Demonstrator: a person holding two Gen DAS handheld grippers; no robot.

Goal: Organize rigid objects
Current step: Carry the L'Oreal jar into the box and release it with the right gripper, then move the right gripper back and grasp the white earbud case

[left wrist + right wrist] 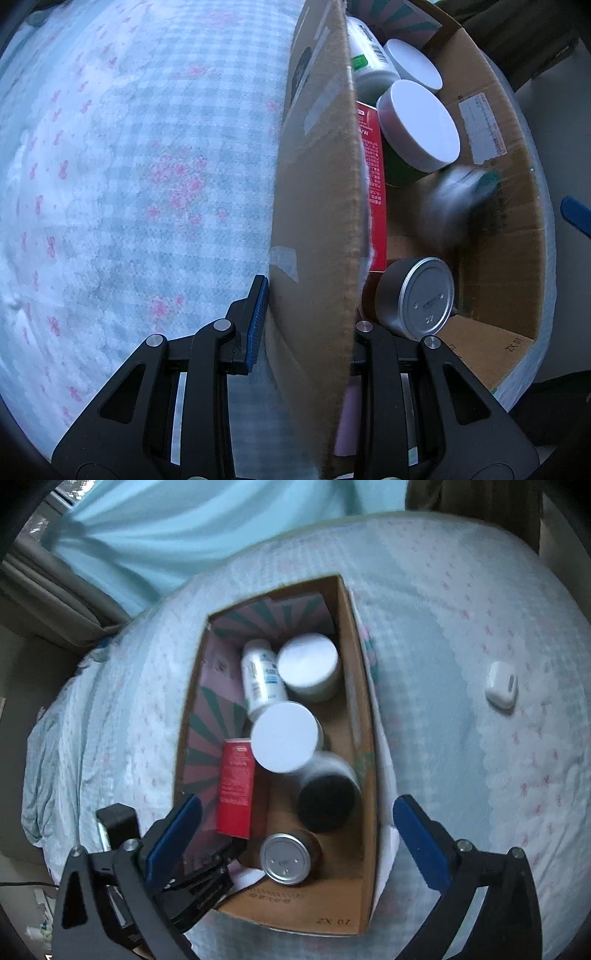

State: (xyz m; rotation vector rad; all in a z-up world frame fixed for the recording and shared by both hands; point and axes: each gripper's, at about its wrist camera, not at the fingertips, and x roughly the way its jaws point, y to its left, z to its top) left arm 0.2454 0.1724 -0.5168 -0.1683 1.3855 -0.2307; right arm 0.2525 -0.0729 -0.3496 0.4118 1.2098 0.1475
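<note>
Left gripper (306, 325) is clamping the cardboard box's side wall (317, 229): 1 blue-padded finger (257, 321) is pressing the outside face, the other is sitting inside the box, mostly hidden behind the wall. Jaws are closed down to the wall's thickness.

Right gripper (297, 825) is hovering above the near end of the cardboard box (364, 775), jaws spread wide, holding nothing. Its blue pads (421, 845) are straddling the box width from above.

Box is sitting on a bed with a light blue checked bedspread (129, 166) dotted with pink bows. Inside the box, seen from the right wrist view:
- silver tin (285, 859) with a metal lid, at the near end
- dark-lidded jar (327, 801), blurred, just beyond the tin
- red carton (236, 786) leaning along the left wall
- white-lidded jar (285, 736) in the middle
- white bottle (260, 677) with blue print, lying tilted toward the far end
- second white-lidded jar (309, 664) beside that bottle, at the far end
- pink and green striped packaging (221, 672) lining the left and far walls

White earbud case (501, 685) is lying on the bedspread, well apart from the box, to its right. Light blue curtain (177, 528) is hanging behind the bed.
</note>
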